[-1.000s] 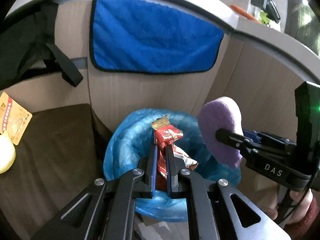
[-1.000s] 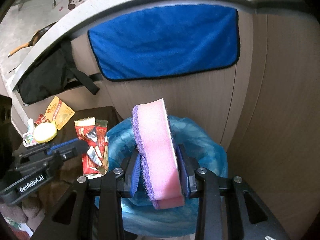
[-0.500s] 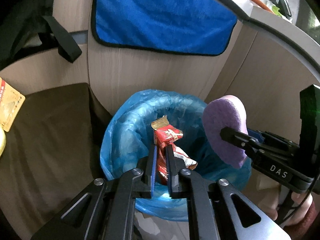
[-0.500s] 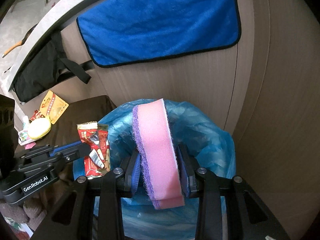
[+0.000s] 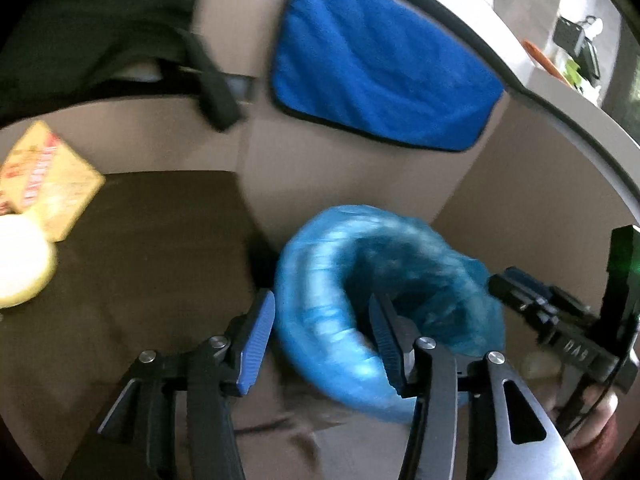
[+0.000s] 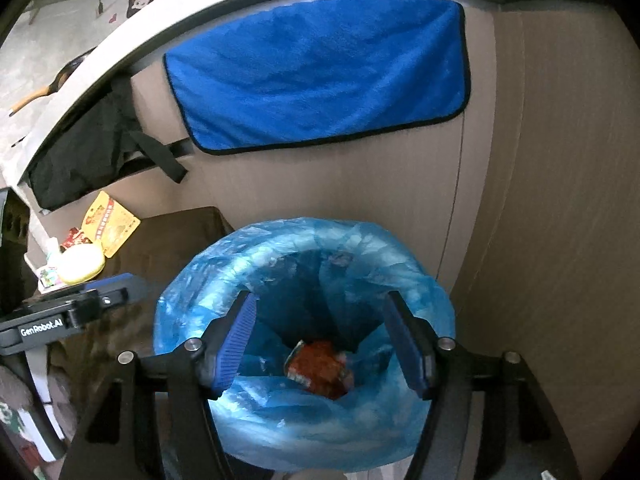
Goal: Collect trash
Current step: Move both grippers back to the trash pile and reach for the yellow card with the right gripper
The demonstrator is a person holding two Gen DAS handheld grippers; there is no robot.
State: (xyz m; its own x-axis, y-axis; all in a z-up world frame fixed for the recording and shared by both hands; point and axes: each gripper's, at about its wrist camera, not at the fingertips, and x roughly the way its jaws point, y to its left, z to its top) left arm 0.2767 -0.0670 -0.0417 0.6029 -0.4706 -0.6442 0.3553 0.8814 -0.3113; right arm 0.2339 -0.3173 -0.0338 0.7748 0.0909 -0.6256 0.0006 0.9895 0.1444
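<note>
A bin lined with a blue bag [image 6: 304, 432] stands against a wooden wall; it also shows in the left wrist view [image 5: 320, 344], blurred. A red snack wrapper [image 6: 320, 368] lies at its bottom. My right gripper [image 6: 320, 340] is open and empty right above the bin mouth. My left gripper [image 5: 322, 338] is open and empty over the bin's left rim. The pink and purple sponge is not in view. A yellow packet [image 6: 110, 224] and a pale yellow round thing [image 6: 80, 266] lie on the dark surface at left.
A blue cloth [image 6: 320, 72] hangs on the wall above the bin. A black bag [image 6: 84, 160] hangs to its left. The dark brown surface [image 5: 140, 260] extends left of the bin. The wooden wall corner stands right of the bin.
Both grippers have opened. The red wrapper left my left gripper and lies in the bin. The sponge left my right gripper and is gone from view. The left gripper has swung left.
</note>
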